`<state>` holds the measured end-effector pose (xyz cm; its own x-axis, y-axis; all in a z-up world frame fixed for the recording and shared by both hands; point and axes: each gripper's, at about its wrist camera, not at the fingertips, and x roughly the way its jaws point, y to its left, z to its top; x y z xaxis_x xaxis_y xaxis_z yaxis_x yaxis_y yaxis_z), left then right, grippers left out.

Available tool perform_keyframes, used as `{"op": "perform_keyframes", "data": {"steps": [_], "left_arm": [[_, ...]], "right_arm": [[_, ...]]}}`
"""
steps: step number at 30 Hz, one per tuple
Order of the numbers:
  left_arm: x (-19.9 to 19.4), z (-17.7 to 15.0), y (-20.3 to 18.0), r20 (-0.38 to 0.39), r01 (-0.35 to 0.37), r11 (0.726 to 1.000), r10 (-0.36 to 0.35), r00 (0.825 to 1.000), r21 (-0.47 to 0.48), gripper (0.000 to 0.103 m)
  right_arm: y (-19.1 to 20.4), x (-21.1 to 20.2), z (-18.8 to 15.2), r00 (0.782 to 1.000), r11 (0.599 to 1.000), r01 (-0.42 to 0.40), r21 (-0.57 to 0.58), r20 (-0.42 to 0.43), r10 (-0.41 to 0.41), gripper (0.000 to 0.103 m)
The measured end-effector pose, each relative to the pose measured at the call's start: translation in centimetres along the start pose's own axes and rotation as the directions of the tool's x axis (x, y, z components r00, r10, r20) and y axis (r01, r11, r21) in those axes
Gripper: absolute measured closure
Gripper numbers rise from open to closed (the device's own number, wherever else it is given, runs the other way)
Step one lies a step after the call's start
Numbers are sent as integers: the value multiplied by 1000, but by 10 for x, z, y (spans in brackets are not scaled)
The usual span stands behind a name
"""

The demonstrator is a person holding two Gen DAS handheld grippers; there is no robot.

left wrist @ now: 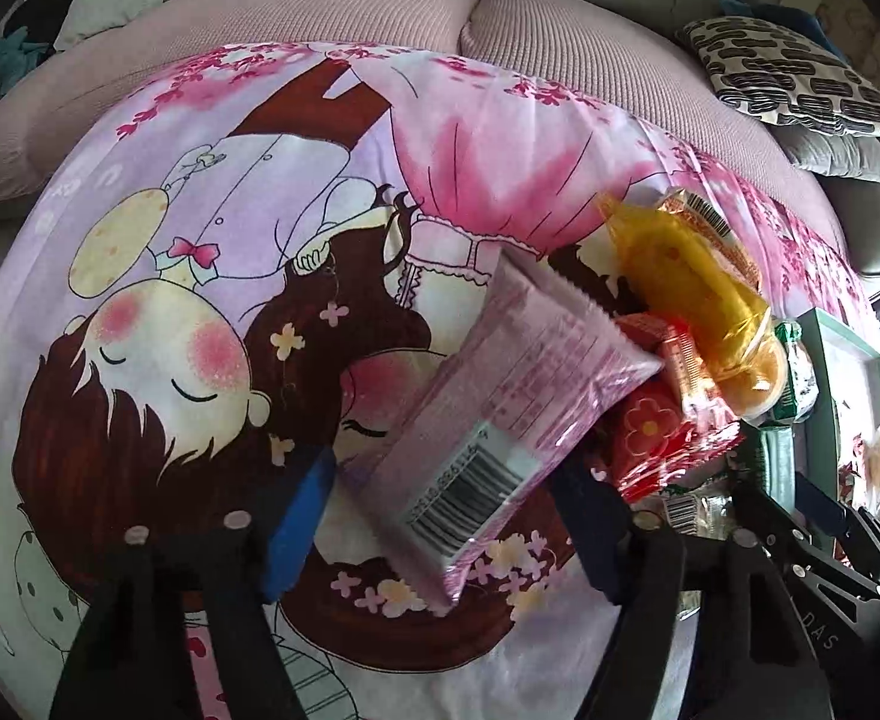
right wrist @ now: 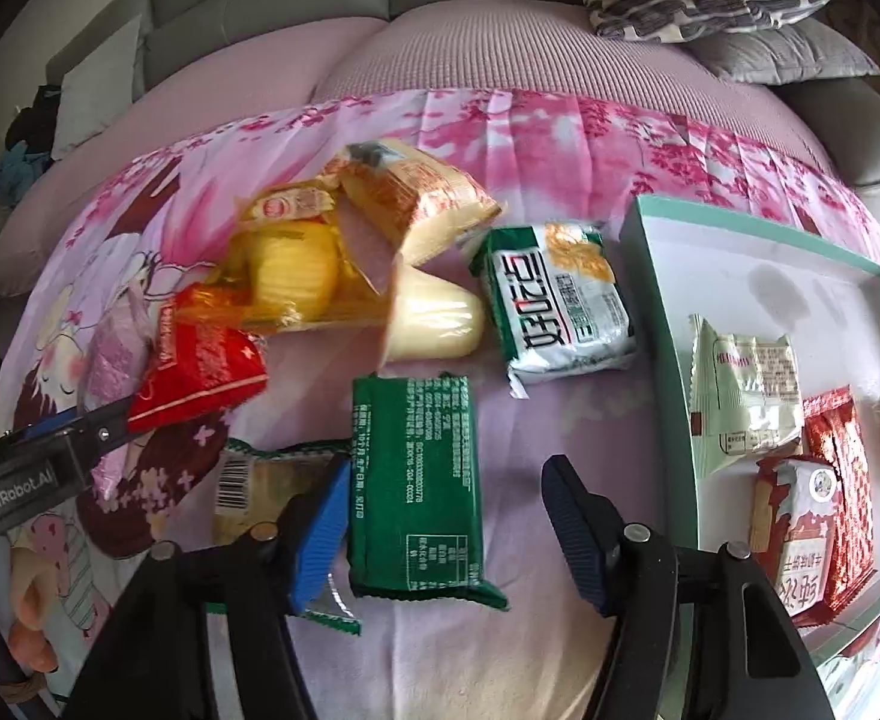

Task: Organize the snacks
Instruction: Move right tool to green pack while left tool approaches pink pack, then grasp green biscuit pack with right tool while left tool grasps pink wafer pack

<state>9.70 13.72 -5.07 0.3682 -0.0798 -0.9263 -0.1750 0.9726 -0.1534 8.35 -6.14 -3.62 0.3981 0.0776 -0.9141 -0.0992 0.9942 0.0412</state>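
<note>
Both fingers gape, unclamped: left point(left wrist: 445, 516) straddles pink packet point(left wrist: 499, 414), right point(right wrist: 445, 522) straddles green packet point(right wrist: 416, 480); snacks crowd beside.

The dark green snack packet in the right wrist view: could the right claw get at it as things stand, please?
Probably yes. The dark green snack packet lies flat between the right claw's open fingers, nothing on top; one blue finger is at its left edge, the other stands clear on the cloth.

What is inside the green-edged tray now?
The tray holds a pale green packet, two red packets and a clear-wrapped snack at the edge. Anything under them is hidden.
</note>
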Motion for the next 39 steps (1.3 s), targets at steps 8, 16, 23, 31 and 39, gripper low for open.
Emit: {"op": "perform_keyframes", "data": {"steps": [8, 16, 23, 31, 39], "left_arm": [[5, 2, -1, 1, -35, 999, 35, 999, 5, 41], [4, 6, -8, 26, -69, 996, 67, 997, 56, 32], [-2, 15, -12, 77, -83, 995, 78, 994, 63, 30], [7, 17, -14, 69, -72, 996, 69, 995, 46, 34], [10, 14, -18, 33, -44, 998, 42, 999, 54, 60]], "right_arm": [[-3, 6, 0, 1000, 1000, 12, -4, -13, -12, 41], [-5, 8, 0, 1000, 1000, 7, -3, -15, -7, 42], [-5, 8, -1, 1000, 1000, 5, -2, -16, -5, 42], [-5, 8, -1, 1000, 1000, 7, -5, -17, -7, 44], [-7, 7, -2, 1000, 1000, 9, 10, -10, -9, 54]]}}
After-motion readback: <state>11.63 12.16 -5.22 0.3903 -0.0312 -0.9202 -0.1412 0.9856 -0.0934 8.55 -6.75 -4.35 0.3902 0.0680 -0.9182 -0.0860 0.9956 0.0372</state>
